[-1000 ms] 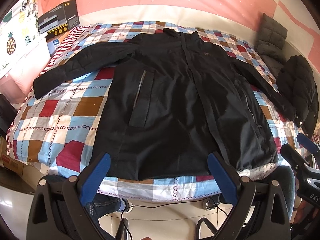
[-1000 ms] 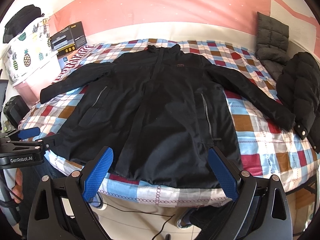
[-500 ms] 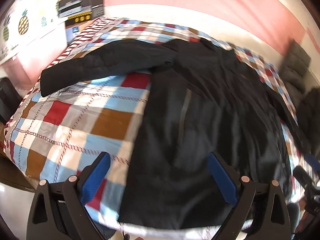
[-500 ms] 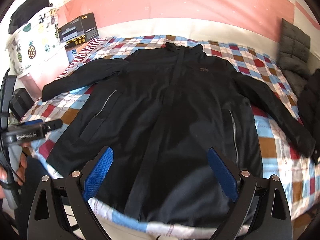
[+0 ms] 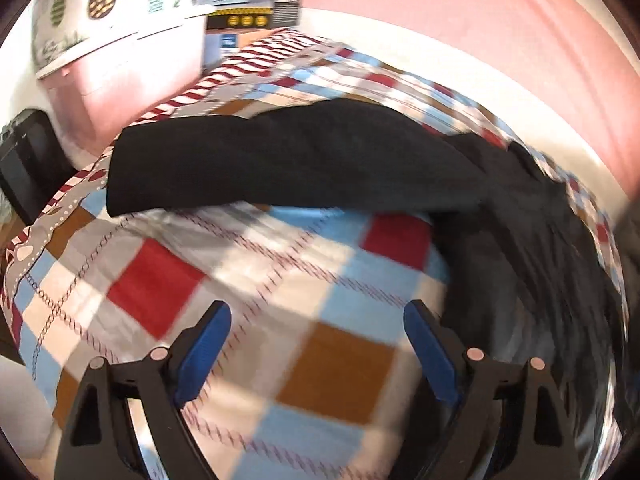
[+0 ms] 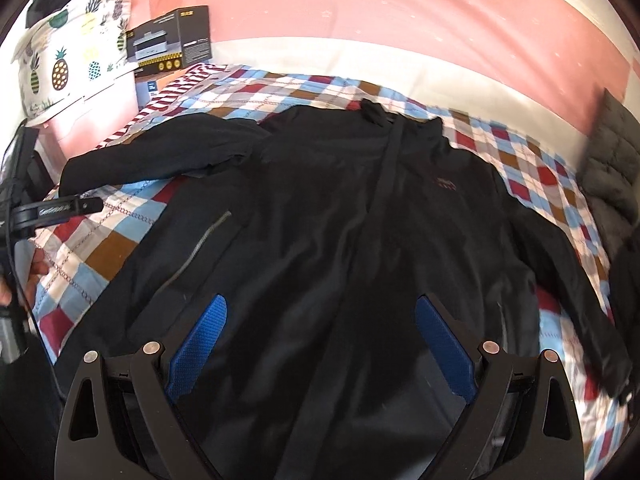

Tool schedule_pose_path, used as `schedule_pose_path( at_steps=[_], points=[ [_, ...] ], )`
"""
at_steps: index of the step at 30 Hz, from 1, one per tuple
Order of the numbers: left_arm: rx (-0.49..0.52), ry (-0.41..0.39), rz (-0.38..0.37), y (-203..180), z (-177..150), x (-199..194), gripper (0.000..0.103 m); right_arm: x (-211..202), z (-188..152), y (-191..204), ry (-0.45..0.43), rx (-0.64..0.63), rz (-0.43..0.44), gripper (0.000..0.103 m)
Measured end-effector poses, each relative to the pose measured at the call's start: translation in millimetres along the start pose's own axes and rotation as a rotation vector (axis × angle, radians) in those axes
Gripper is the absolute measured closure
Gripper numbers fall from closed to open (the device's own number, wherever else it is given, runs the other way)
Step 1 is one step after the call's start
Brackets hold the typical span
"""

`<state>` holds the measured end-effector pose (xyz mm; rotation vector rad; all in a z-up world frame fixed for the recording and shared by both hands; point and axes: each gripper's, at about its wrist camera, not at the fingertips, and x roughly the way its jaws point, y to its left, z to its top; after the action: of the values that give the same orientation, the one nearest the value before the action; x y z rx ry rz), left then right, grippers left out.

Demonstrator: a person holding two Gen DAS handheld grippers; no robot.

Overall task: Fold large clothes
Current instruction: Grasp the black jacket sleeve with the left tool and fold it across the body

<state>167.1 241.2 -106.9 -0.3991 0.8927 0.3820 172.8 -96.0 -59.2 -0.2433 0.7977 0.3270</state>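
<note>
Black jacket (image 6: 360, 240) spread flat, front up, on checked bedspread (image 6: 532, 160); collar toward 12 o'clock, sleeves out toward 9 and 4 o'clock.
Left sleeve (image 5: 280, 160) stretched across quilt, cuff at 9 o'clock in left wrist view.
Left gripper (image 5: 316, 344) over bare checks just short of sleeve, jaws spread, just been closing slightly, nothing between.
Right gripper (image 6: 320, 336) over jacket's lower front, jaws wide apart, gripping nothing.
Black-yellow box (image 6: 168, 40) at 11 o'clock by pineapple-print cloth (image 6: 60, 64).

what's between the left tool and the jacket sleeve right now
Only bare checked bedspread, seen in the left wrist view: the open left tool hangs over it, short of the black jacket's sleeve.
</note>
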Motion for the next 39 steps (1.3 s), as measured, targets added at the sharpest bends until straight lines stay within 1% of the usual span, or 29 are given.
schedule_pose_path(
  at_steps=[3,4,6,9,11,13,15,17,18,20,21,23,25,26,27,30,32,35,39],
  points=[
    [-0.085,0.029,-0.066,22.2,15.3,23.6,0.015,12.9,9.9,10.2,0.002,-0.019,0.014,0.007],
    [-0.113,0.026,-0.067,29.1,19.3,29.0,0.018,16.9,12.6,13.5,0.003,-0.025,0.018,0.007],
    [-0.174,0.022,-0.069,43.4,26.8,39.4,0.019,24.2,16.5,18.6,0.007,-0.032,0.026,0.007],
    [-0.28,0.016,-0.113,64.1,33.5,52.4,0.021,36.5,21.5,25.6,0.012,-0.04,0.022,0.007],
    [-0.323,-0.004,-0.102,74.5,37.2,58.2,0.025,44.7,25.0,28.5,0.018,-0.045,0.024,0.008],
    [-0.367,-0.018,-0.081,86.0,40.9,64.2,0.025,50.8,26.5,30.0,0.025,-0.048,0.026,0.008],
    [-0.415,-0.02,-0.107,97.5,45.3,73.1,0.028,57.4,28.1,31.3,0.034,-0.054,0.028,0.008],
    [-0.433,-0.03,-0.077,105.0,51.4,79.5,0.036,63.0,29.1,31.0,0.041,-0.056,0.028,0.008],
    [-0.428,-0.033,-0.059,106.5,54.7,82.6,0.04,65.7,29.1,30.4,0.046,-0.052,0.033,0.008],
    [-0.421,-0.026,-0.042,108.4,60.8,86.6,0.057,70.6,28.8,27.4,0.059,-0.037,0.038,0.008],
    [-0.414,-0.027,-0.035,106.9,63.9,87.1,0.061,73.0,28.6,25.6,0.065,-0.034,0.04,0.008],
    [-0.383,-0.041,-0.015,100.9,71.6,84.7,0.078,76.5,27.9,22.6,0.074,-0.032,0.043,0.01],
    [-0.331,-0.07,0.004,91.1,79.3,73.4,0.086,78.3,26.8,17.5,0.079,-0.02,0.052,0.013],
    [-0.311,-0.085,0.003,85.4,84.2,67.5,0.088,79.1,26.6,14.5,0.083,-0.01,0.059,0.016],
    [-0.288,-0.103,-0.002,78.2,90.1,59.4,0.089,79.4,26.2,11.1,0.085,-0.002,0.064,0.024],
    [-0.232,-0.155,-0.03,57.8,108.1,33.6,0.09,80.0,24.0,2.3,0.094,0.009,0.053,0.038],
    [-0.192,-0.191,-0.062,39.7,121.4,13.8,0.09,79.7,22.3,-5.9,0.099,0.027,0.049,0.039],
    [-0.107,-0.25,-0.121,2.9,141.3,-17.3,0.09,78.4,19.2,-22.7,0.108,0.066,0.046,0.039],
    [0.021,-0.309,-0.229,-62.3,163.2,-53.2,0.09,75.0,13.5,-46.4,0.108,0.116,0.026,0.039]
  ],
)
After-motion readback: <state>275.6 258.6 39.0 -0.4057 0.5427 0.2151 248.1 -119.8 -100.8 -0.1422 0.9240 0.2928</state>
